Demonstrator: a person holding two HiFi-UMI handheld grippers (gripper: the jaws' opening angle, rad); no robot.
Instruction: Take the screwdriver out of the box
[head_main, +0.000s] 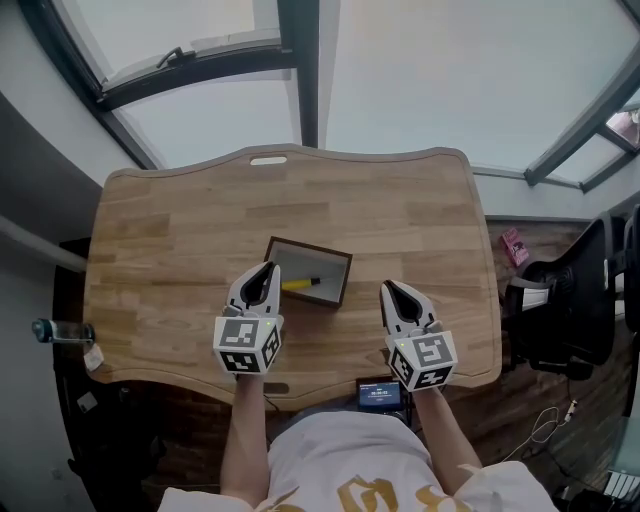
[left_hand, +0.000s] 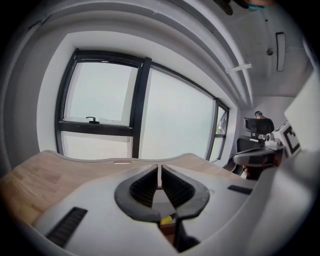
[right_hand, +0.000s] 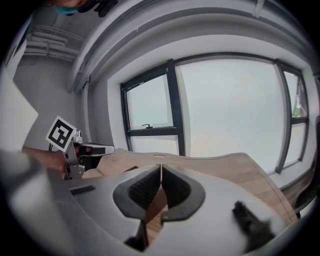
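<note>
An open brown box (head_main: 340, 268) lies near the middle of the wooden table (head_main: 180, 230). Inside it rests a screwdriver (head_main: 300, 284) with a yellow handle. My left gripper (head_main: 266, 270) hovers over the box's near left corner, jaws shut with nothing between them. A sliver of the yellow handle (left_hand: 166, 219) peeks out below the jaws in the left gripper view. To the right of the box my right gripper (head_main: 389, 288) hangs over bare table, shut and empty. In the right gripper view the left gripper (right_hand: 75, 147) stands off to the left.
A small screen (head_main: 381, 394) sits at the table's near edge between my arms. A bottle (head_main: 58, 331) stands past the left edge. A black chair (head_main: 570, 300) and a pink item (head_main: 514, 246) are on the right. Windows rise behind the table.
</note>
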